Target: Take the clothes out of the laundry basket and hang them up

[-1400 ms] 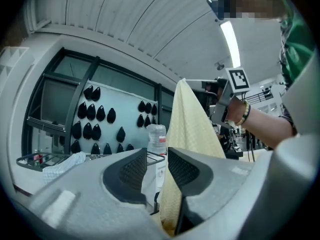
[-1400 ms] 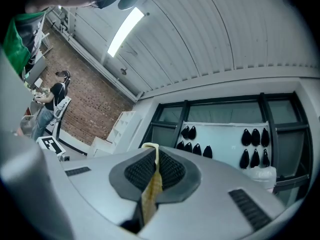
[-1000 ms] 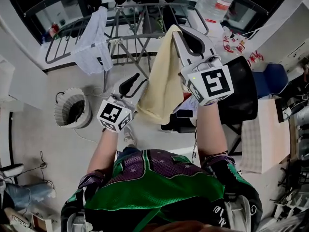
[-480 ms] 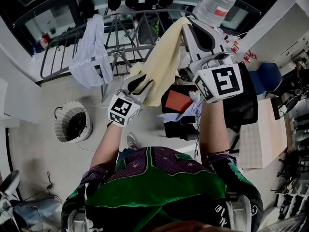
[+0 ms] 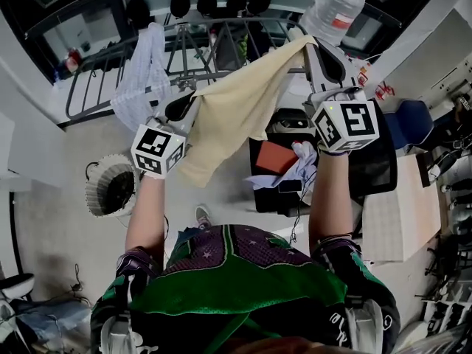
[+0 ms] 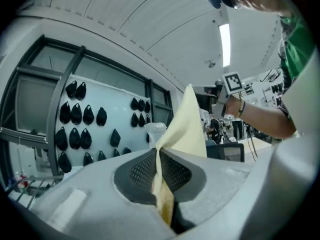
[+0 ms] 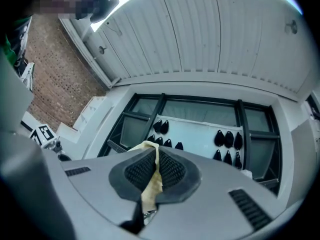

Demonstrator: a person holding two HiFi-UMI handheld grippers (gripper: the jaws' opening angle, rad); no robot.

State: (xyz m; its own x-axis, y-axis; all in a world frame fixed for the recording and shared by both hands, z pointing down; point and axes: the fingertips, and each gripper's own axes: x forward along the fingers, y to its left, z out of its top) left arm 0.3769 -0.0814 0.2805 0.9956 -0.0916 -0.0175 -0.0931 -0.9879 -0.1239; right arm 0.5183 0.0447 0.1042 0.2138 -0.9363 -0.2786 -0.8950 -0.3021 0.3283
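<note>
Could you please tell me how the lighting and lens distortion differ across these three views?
Head view: dim and flat, with dark corners; the drying rack bows outward. Left gripper view: strong fisheye, and the ceiling light blows out white, though the yellow cloth stays fairly sharp. Right gripper view: the ceiling panels curve, and the frame's edges fall to black.

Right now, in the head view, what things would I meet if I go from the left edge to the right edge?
Pale woven laundry basket → left gripper → large pale yellow cloth, clamped by both grippers → right gripper → blue chair.
</note>
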